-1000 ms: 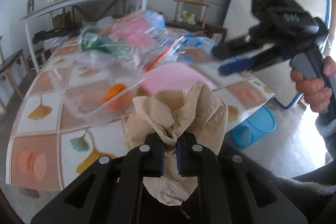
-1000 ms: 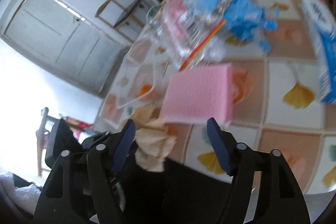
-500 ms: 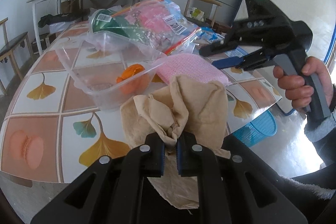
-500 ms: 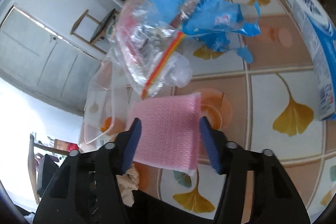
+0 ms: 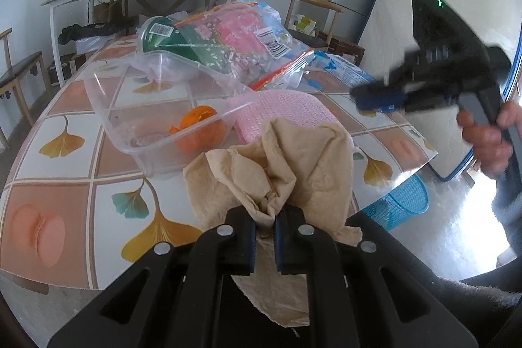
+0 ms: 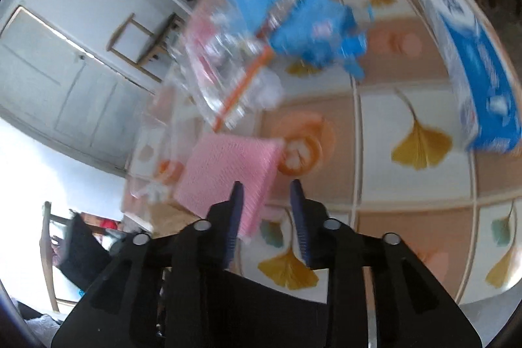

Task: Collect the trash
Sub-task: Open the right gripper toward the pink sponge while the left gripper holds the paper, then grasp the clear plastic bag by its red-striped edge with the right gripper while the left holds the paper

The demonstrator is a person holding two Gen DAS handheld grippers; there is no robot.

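Observation:
My left gripper (image 5: 265, 225) is shut on a crumpled tan paper napkin (image 5: 293, 165), held above the near edge of the tiled table (image 5: 68, 168). My right gripper (image 6: 266, 211) is open, its jaws narrowed, at the near corner of a pink sponge cloth (image 6: 228, 172); the view is blurred. It also shows in the left wrist view (image 5: 378, 97) over the table's right side. The cloth (image 5: 280, 110) lies beside a clear plastic tub (image 5: 156, 106) holding orange peel (image 5: 199, 126). A clear printed bag (image 5: 248, 44) and blue wrappers (image 6: 316, 38) lie behind.
A blue mesh waste basket (image 5: 401, 201) stands on the floor below the table's right edge. A blue and white box (image 6: 473, 80) lies on the table's right side. A green cup (image 5: 163, 38) lies in the bag. A side table, chairs and fridge stand behind.
My right gripper has swung down toward the pink cloth and its jaws have narrowed. My left gripper has kept hold of the napkin and shifted slightly over the table edge.

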